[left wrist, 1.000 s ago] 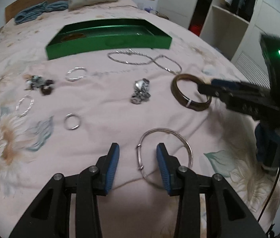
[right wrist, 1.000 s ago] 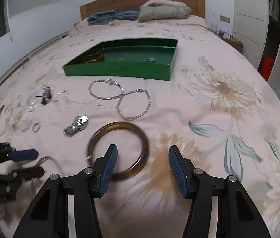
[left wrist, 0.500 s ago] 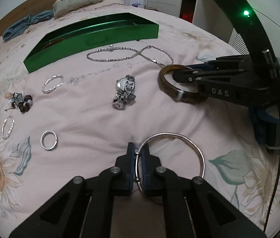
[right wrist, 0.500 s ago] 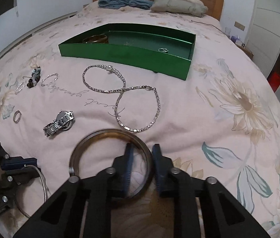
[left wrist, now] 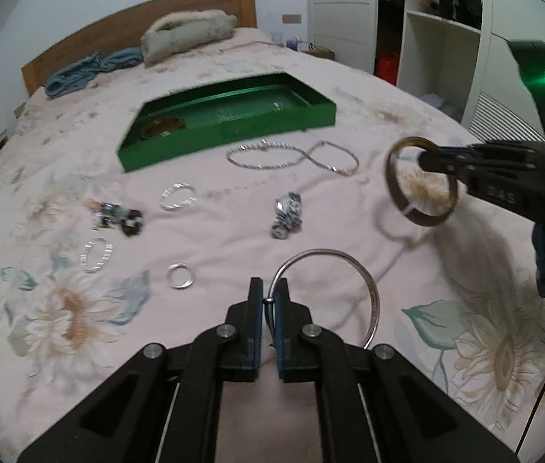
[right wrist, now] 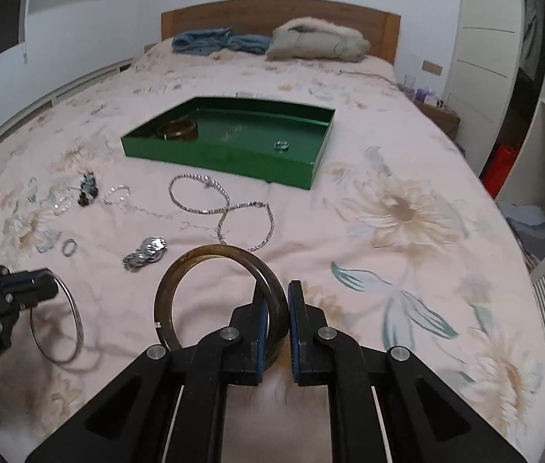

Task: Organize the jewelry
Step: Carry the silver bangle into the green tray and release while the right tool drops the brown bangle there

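My left gripper (left wrist: 268, 301) is shut on a thin silver bangle (left wrist: 365, 274) and holds it above the bed; it also shows in the right wrist view (right wrist: 73, 308). My right gripper (right wrist: 275, 305) is shut on a brown bangle (right wrist: 179, 270), lifted off the bed and tilted, which also shows in the left wrist view (left wrist: 399, 196). A green tray (right wrist: 214, 152) lies farther up the bed with another brown bangle (right wrist: 177, 129) and a ring (right wrist: 280, 145) in it.
On the floral bedspread lie a silver chain necklace (right wrist: 226, 200), a watch (right wrist: 147, 252), a small ring (right wrist: 68, 247), silver hoops (right wrist: 117, 195), and a dark earring cluster (right wrist: 88, 189). Pillow and blue cloth lie at the headboard. Wardrobe shelves stand on the right.
Both grippers have lifted their bangles off the bed. The views have risen and tilted up toward the green tray.
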Motion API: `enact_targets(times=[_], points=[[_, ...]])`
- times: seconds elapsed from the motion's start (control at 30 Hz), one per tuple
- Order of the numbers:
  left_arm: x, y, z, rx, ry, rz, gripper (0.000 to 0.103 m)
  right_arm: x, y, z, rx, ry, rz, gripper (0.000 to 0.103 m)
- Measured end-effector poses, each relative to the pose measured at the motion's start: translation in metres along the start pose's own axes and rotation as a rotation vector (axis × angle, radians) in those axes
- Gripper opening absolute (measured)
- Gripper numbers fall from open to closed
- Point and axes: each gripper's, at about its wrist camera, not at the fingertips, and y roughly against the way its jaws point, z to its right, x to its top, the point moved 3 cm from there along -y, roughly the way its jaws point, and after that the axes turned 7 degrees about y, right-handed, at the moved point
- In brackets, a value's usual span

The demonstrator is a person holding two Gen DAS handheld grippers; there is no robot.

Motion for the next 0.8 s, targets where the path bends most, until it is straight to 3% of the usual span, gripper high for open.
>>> enact_targets(times=[0.27,0.4,0.6,0.8], points=[[0.003,0.042,-0.012,0.037,0.029,0.058,0.005,-0.001,0.043,-0.001,-0.018,-0.012,0.039,0.01],[0.023,0.051,-0.023,0.047,0.06,0.08,0.005,0.014,0.055,0.004,-0.038,-0.018,0.07,0.01],[0.093,0.038,-0.049,0.077,0.116,0.116,0.005,0.087,0.055,0.033,-0.065,-0.066,0.156,0.01],[0.175,-0.012,-0.071,0.123,0.155,0.12,0.005,0.166,0.003,0.055,-0.066,-0.107,0.176,0.01]])
